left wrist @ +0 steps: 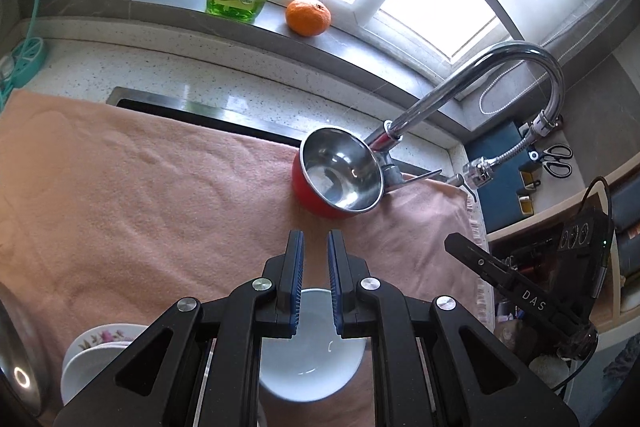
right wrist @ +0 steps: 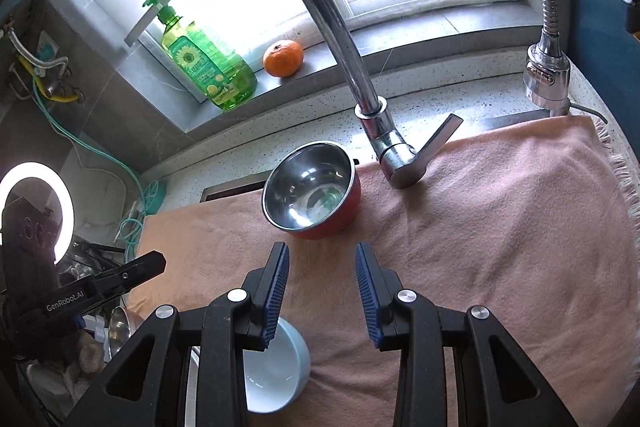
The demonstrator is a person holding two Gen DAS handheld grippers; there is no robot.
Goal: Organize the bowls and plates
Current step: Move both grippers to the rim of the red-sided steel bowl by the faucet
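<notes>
A red bowl (left wrist: 340, 173) with a shiny steel inside stands upright on the pink towel (left wrist: 160, 195) beside the faucet base; in the right wrist view the red bowl (right wrist: 312, 191) is just beyond my fingertips. A white bowl (left wrist: 312, 355) sits on the towel below my left gripper (left wrist: 315, 237), whose jaws stand nearly together with nothing between them. The same white bowl (right wrist: 276, 371) lies under the left finger of my right gripper (right wrist: 322, 251), which is open and empty. A floral-rimmed plate (left wrist: 104, 339) on white plates shows at the lower left.
The chrome faucet (right wrist: 360, 87) arches over the towel, its lever (right wrist: 440, 139) pointing right. A green dish-soap bottle (right wrist: 208, 67) and an orange (right wrist: 283, 58) stand on the window sill. A slot of open sink (left wrist: 200, 115) shows behind the towel. Scissors (left wrist: 558, 161) lie at the right.
</notes>
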